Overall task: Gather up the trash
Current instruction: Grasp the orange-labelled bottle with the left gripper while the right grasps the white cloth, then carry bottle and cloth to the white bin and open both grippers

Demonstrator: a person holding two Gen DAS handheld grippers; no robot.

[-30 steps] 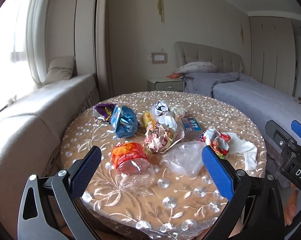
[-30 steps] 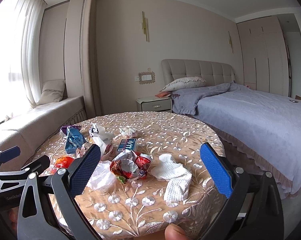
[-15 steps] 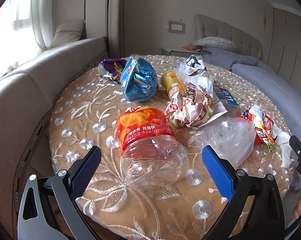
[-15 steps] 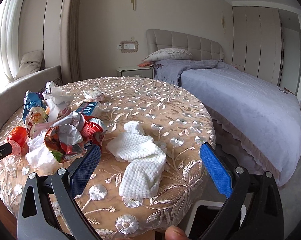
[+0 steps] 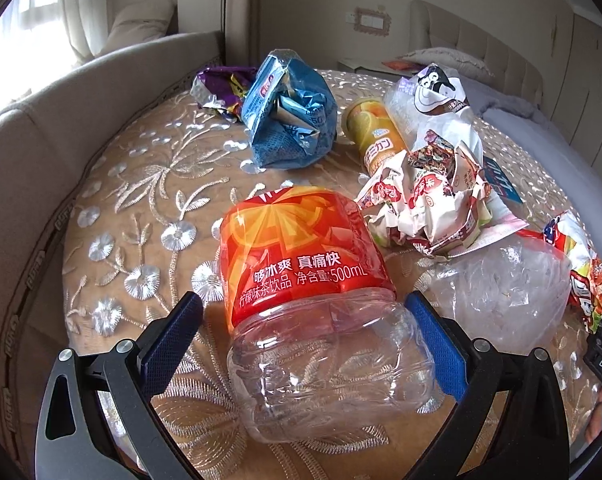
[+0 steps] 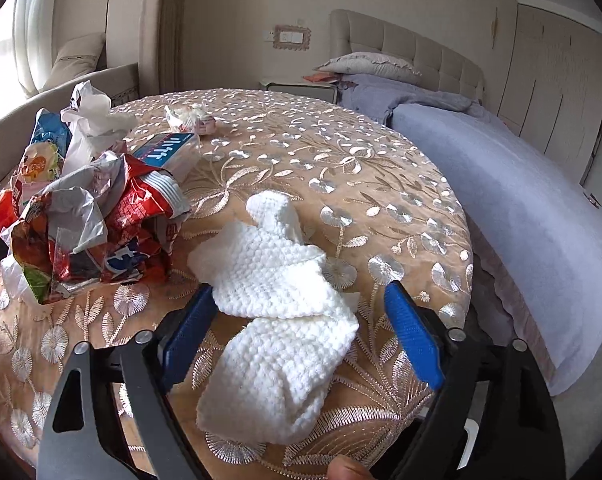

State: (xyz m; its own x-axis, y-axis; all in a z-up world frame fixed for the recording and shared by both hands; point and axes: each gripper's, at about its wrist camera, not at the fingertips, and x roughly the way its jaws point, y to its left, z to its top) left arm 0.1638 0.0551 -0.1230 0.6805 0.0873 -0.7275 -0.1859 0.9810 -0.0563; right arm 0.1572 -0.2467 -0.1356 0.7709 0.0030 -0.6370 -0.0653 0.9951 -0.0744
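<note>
A crushed clear plastic bottle with an orange label point(image 5: 309, 292) lies on the round embroidered table point(image 5: 141, 200). My left gripper point(image 5: 305, 332) is open, its blue fingers on either side of the bottle's clear base. A crumpled white paper towel point(image 6: 281, 300) lies near the table's front edge. My right gripper point(image 6: 301, 328) is open with its fingers on either side of the towel. A clear plastic bag point(image 5: 501, 292) lies right of the bottle.
More trash lies on the table: a blue wrapper point(image 5: 289, 120), a purple wrapper point(image 5: 217, 88), a yellow cup point(image 5: 377, 136), crumpled red-and-white wrappers point(image 5: 429, 200), a red snack bag point(image 6: 101, 224), a blue-and-white box point(image 6: 169, 152). A sofa point(image 5: 41, 140) is left, a bed point(image 6: 501, 184) right.
Both grippers have moved forward and down toward the table. The left now straddles the bottle and the right straddles the paper towel. Both stay open.
</note>
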